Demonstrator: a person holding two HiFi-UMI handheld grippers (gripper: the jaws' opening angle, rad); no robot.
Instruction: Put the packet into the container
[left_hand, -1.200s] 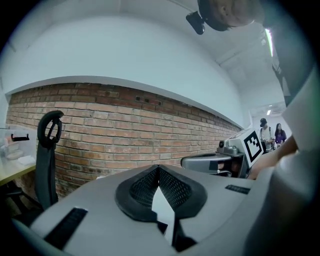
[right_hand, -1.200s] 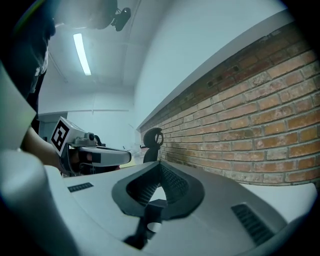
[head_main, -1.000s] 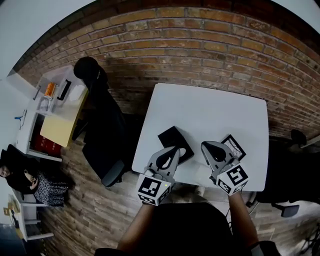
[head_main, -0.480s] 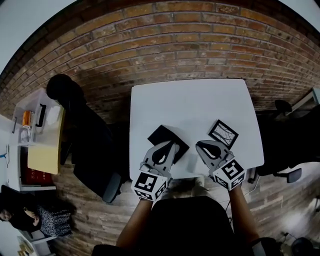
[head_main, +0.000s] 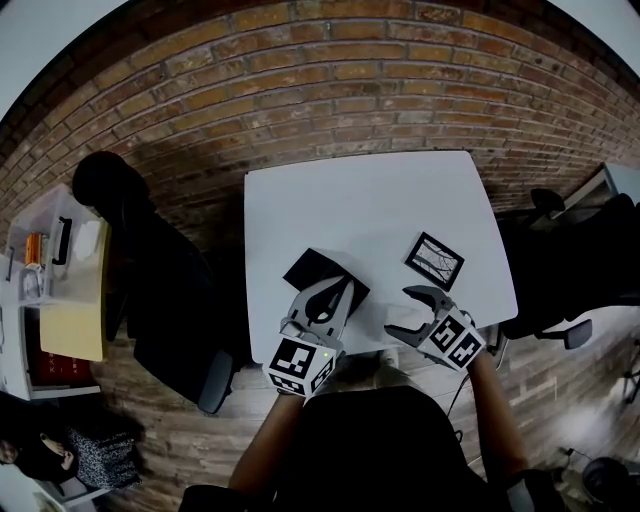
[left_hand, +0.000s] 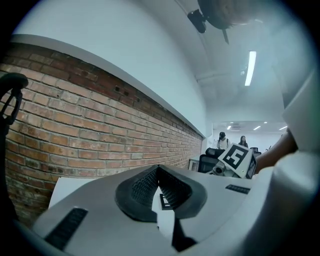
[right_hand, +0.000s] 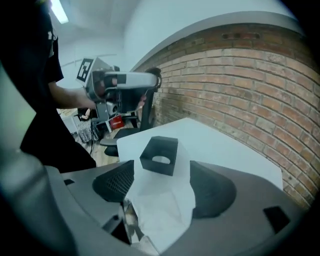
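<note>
The black open-topped container (head_main: 320, 276) stands on the white table (head_main: 370, 200) near its front left. To its right lies the packet (head_main: 434, 260), dark-framed with a pale pattern. My left gripper (head_main: 335, 292) hovers at the container's near side, its jaws together and empty (left_hand: 158, 170). My right gripper (head_main: 412, 312) hangs over the table's front edge, short of the packet. Its jaws have just been opening and stand apart with nothing between them. The right gripper view (right_hand: 162, 182) looks between them at bare table and the container (right_hand: 160, 155) beyond.
A black office chair (head_main: 150, 270) stands left of the table and another (head_main: 560, 280) on the right. A side desk (head_main: 50, 270) with small items is at far left. A brick wall (head_main: 350, 90) runs behind the table. Two people stand far off (left_hand: 222, 137).
The right gripper's jaws have gone from shut to apart, and it has dropped toward the table's front edge. The left gripper has stayed by the container. The head view has shifted.
</note>
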